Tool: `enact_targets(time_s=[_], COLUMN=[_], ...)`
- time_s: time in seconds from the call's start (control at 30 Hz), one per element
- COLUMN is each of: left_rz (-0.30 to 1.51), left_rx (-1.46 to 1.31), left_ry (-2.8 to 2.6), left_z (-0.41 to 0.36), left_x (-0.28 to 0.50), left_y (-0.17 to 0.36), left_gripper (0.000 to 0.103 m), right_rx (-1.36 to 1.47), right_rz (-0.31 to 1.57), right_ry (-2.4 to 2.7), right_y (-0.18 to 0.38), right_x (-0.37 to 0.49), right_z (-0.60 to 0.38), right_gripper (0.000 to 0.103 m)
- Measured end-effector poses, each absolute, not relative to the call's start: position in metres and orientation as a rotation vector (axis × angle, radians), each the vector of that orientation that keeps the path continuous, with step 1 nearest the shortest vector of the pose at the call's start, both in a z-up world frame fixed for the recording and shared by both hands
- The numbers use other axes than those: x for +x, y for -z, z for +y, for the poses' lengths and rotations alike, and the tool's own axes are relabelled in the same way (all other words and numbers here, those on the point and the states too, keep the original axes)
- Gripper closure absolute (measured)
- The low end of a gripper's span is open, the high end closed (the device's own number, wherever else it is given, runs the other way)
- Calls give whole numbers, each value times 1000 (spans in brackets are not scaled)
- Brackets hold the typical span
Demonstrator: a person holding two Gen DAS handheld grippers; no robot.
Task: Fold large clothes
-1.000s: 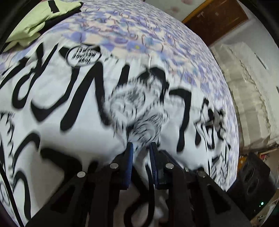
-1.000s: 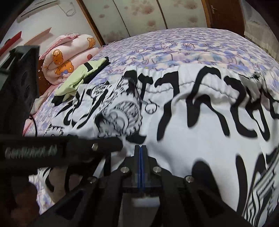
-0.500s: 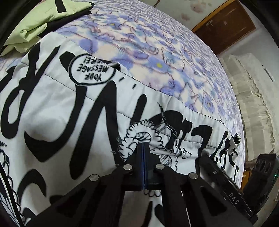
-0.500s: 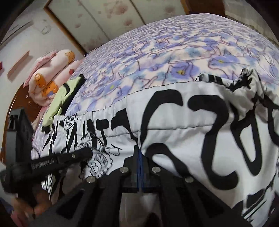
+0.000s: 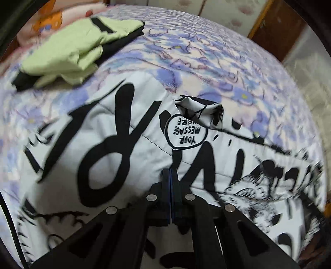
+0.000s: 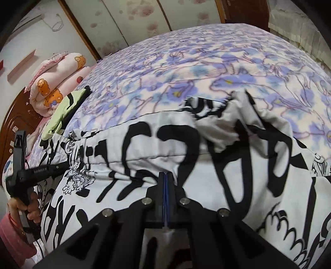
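Home bedroom, floral bedspread, rolled quilt, wooden headboard

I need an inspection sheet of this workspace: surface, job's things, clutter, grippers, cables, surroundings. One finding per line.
Surface: bed with purple floral sheet.
Job's things: white garment with black print spread on the bed, its far edge bunched.
Clutter: folded green and black clothes; rolled pink quilt near the headboard.
Grippers: left gripper shut, right gripper shut; white cloth shows at each tip.
Cables: thin black cord at the picture's left edge.
Surroundings: wooden door, flowered wall panels.
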State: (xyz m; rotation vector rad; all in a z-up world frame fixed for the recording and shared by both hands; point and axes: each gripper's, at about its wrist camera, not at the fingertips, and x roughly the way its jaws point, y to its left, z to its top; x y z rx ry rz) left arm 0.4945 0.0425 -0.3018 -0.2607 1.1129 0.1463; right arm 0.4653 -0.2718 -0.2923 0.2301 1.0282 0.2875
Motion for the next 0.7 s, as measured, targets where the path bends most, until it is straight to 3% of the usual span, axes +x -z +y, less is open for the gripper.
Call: enact_targets(time_s=[0.37, 0.7], left_rz=[1141, 1161], left_rx=[-296, -266], left_ry=[-158, -190], left_z=[65, 88], left_x=[490, 474], left_y=[297, 293], left_gripper=[102, 102], right_rx=[185, 121], right_rz=[1045, 1059], right_ry=[-226, -46], right_y=[292, 292], right_x=[464, 458], right_z=[-283, -352], right_gripper=[103, 103])
